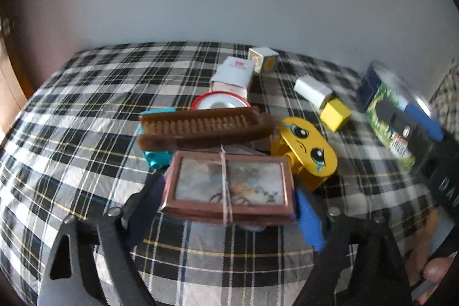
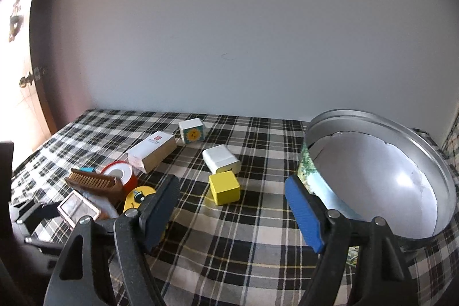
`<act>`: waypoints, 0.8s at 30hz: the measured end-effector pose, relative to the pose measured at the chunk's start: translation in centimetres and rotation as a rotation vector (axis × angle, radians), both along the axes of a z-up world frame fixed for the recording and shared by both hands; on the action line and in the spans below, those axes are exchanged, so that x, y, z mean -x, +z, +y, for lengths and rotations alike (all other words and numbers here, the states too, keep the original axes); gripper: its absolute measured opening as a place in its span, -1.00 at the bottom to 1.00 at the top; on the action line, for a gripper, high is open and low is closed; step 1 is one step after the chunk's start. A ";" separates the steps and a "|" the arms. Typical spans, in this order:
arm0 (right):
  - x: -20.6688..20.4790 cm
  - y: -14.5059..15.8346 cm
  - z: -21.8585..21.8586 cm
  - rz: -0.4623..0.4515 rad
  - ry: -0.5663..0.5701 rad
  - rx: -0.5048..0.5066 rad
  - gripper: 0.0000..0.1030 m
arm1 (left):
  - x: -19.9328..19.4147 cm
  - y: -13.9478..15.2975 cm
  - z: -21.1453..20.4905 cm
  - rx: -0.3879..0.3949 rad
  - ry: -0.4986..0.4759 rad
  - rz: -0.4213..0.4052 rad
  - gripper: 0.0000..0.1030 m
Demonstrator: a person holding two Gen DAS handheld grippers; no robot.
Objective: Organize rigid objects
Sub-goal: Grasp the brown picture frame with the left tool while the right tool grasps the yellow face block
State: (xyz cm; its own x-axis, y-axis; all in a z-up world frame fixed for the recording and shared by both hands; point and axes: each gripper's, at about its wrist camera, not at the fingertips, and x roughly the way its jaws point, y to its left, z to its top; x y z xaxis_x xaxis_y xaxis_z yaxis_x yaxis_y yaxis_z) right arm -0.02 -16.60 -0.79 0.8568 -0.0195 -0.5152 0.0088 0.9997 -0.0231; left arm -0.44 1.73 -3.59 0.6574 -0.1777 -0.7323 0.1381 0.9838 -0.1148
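The left gripper (image 1: 229, 208) is brought down around a small brown framed box (image 1: 228, 188), its jaws standing either side of the short ends; whether the pads already press on it cannot be told, so a firm grip is not claimed. The box lies flat on the checked cloth (image 1: 71, 116), at the near end of a cluster, just in front of a brown comb (image 1: 205, 125) and beside a yellow toy with a crying face (image 1: 307, 151). It is rectangular, its lid framed in a reddish-brown rim around a faded picture, and a thin string is tied across its middle. The approach across the short ends is judged to suit its rigid sides. The right gripper (image 2: 232, 205) hangs over bare cloth with nothing between its jaws, which stand wide apart, next to an open metal tin (image 2: 381, 162), judged the likely container; a yellow block (image 2: 223, 187) lies ahead of it.
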 end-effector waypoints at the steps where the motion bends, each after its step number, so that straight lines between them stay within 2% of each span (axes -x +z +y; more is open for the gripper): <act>1: -0.1 -0.1 0.2 0.005 0.010 0.004 0.51 | 0.1 0.0 0.4 0.021 0.002 -0.001 0.59; 2: -0.1 -0.2 0.5 0.011 0.022 0.007 0.51 | 0.2 0.1 0.6 0.038 0.002 -0.006 0.50; 4: -0.2 -0.5 1.0 0.021 0.044 0.021 0.51 | 0.7 0.4 1.4 0.072 0.009 -0.036 0.50; 9: -0.3 -1.1 1.9 0.052 0.087 0.044 0.51 | 1.4 0.8 3.0 0.102 0.023 -0.051 0.50; 13: -0.6 -1.5 2.2 0.078 0.135 0.023 0.51 | 2.3 1.4 5.1 0.096 0.050 -0.081 0.50; 19: -2.1 -2.6 4.6 0.161 0.247 -0.009 0.51 | 3.3 2.3 8.2 0.077 0.141 -0.124 0.50; 22: -3.0 -3.5 6.2 0.227 0.266 0.032 0.49 | 3.4 2.4 9.2 0.085 0.157 -0.123 0.50; 23: -3.4 -3.9 6.5 0.252 0.267 0.041 0.46 | 3.5 2.4 9.5 0.087 0.162 -0.123 0.50; 24: -3.9 -4.4 6.7 0.287 0.260 0.046 0.33 | 3.6 2.4 9.7 0.089 0.163 -0.121 0.50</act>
